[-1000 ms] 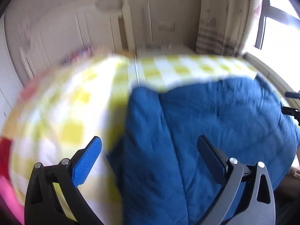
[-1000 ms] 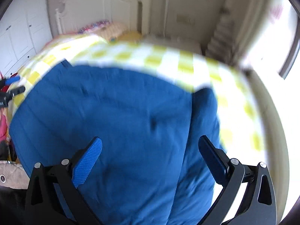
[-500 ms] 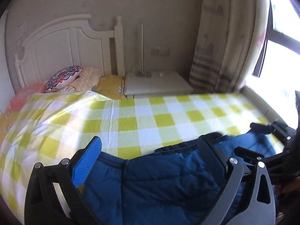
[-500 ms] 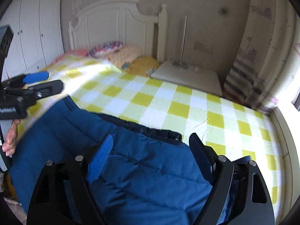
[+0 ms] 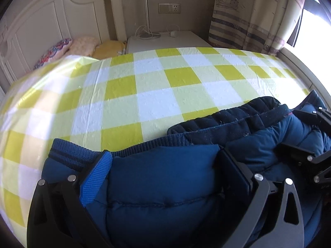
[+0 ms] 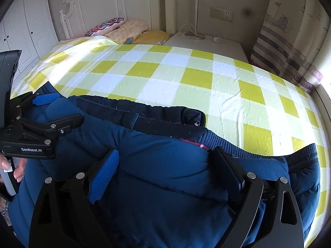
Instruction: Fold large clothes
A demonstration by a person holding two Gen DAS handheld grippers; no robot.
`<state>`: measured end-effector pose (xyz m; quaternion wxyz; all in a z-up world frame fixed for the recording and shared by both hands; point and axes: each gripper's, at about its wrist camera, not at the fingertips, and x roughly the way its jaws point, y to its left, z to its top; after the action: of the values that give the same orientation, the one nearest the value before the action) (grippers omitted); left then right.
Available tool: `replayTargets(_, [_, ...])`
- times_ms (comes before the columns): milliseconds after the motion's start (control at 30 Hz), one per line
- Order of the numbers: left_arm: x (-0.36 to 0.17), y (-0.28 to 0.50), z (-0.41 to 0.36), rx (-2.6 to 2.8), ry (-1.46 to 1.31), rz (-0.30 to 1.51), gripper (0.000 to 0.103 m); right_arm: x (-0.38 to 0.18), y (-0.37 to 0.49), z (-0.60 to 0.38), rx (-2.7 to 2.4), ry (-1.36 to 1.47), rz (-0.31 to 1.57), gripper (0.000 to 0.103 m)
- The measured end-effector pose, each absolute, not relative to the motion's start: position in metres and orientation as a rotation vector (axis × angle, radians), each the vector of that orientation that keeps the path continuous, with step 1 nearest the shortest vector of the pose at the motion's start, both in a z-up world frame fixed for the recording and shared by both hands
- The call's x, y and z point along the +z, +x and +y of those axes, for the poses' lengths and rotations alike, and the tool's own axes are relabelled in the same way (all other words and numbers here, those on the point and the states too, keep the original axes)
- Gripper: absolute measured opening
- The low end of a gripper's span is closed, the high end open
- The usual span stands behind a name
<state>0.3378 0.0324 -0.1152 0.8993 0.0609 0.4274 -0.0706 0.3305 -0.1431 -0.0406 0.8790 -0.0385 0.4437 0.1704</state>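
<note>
A blue padded jacket (image 5: 163, 177) lies at the near edge of the bed, its ribbed hem and dark collar facing the yellow checked sheet (image 5: 153, 86). My left gripper (image 5: 165, 169) has its jaws around a puffy fold of the jacket and squeezes it. My right gripper (image 6: 165, 169) grips another bulging fold of the jacket (image 6: 157, 165) in the same way. Each gripper shows in the other's view, the right one (image 5: 306, 136) at the jacket's right end and the left one (image 6: 47, 113) at its left end.
The checked sheet (image 6: 186, 78) covers the bed (image 6: 322, 95) beyond the jacket. Pillows (image 6: 115, 29) lie by the white headboard (image 6: 103, 2). A white bedside table (image 5: 165, 39) with a lamp pole stands behind, a curtain (image 5: 254, 16) to the right, wardrobe doors (image 6: 26, 24) to the left.
Both grippers have dropped low onto the near part of the jacket and their jaws have closed in on its folds. The jacket now lies bunched along the bed's near edge.
</note>
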Motion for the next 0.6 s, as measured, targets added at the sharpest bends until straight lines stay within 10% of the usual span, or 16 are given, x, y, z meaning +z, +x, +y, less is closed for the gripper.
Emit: replayTargets(600, [-0.056,0.278,0.051,0.048,0.227,0.728,0.101,-0.004,0.308,-0.187,0.204,-0.076,0.854,0.092])
